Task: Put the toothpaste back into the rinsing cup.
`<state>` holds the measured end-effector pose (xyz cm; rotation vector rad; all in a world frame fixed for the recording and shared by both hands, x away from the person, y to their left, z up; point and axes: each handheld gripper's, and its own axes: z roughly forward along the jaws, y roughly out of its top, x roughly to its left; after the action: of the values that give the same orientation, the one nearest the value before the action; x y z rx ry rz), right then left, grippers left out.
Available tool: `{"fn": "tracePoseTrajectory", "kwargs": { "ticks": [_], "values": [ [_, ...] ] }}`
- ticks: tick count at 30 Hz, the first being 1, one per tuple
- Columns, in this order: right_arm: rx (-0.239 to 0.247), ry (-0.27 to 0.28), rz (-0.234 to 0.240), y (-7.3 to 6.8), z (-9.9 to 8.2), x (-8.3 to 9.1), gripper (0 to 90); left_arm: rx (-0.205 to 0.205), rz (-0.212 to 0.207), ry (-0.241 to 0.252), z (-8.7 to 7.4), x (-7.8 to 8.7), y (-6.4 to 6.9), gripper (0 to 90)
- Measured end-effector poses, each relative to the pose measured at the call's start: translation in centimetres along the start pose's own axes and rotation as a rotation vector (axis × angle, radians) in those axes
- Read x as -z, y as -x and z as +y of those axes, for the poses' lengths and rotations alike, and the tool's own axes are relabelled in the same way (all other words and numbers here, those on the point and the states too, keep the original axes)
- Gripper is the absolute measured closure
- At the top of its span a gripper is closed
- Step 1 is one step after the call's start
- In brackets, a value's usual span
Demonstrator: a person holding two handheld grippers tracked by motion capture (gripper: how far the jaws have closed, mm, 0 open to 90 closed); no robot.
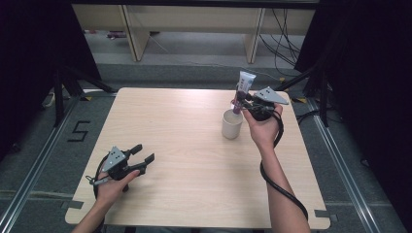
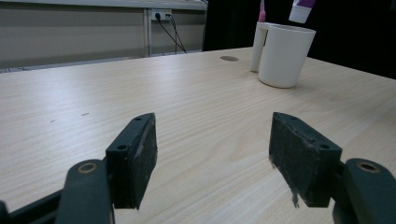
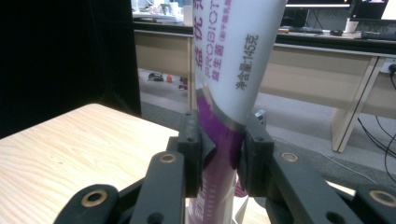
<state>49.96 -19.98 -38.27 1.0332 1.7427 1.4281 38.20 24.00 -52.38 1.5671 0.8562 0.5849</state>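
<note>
Toothpaste tube [image 1: 244, 86] is held upright in the right claw [image 1: 241, 101], which is clamped on the tube's purple lower part, just above the white cup [image 1: 232, 124] at the far right of the bench [image 1: 184, 145]. In the left gripper view the tube's cap end [image 2: 301, 9] is seen hanging right over the cup's mouth [image 2: 285, 53], apart from the rim. The left claw [image 1: 144, 156] is kept at the near left of the bench, open and empty, with nothing between its pads [image 2: 140, 158].

Trouble is judged most likely at the lowering: the cap could be caught on the rim if the tube is brought down off-centre, and the light cup could then be tipped or pushed along the bench, since it is not steadied by the other claw. The tube is soft and is already dented where it is pinched, so it might be squeezed further or allowed to slip and swing askew. If released too high, it could be dropped hard enough to knock the cup over.

On the white upper part of the tube [image 3: 233, 60], "PROBIOTIC" can be read among Chinese characters, along with "145" in a net-content line
</note>
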Motion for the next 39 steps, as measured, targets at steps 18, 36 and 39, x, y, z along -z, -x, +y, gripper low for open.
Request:
{"fn": "tracePoseTrajectory", "kwargs": {
  "ticks": [18, 36, 39],
  "values": [
    [-0.034, -0.047, -0.024, 0.0, -2.3, -1.8, 74.0, 0.008, -0.002, 0.000, 0.0, 0.0, 0.0, 31.9],
    [0.006, -0.107, -0.028, -0.1, -4.6, -3.1, 73.7, 0.011, -0.005, 0.002, 0.0, 0.0, 0.0, 31.9],
    [-0.023, -0.129, -0.024, -0.3, -5.0, -3.3, 73.7, 0.012, -0.006, 0.003, 0.0, 0.0, 0.0, 31.8]
  ]
}}
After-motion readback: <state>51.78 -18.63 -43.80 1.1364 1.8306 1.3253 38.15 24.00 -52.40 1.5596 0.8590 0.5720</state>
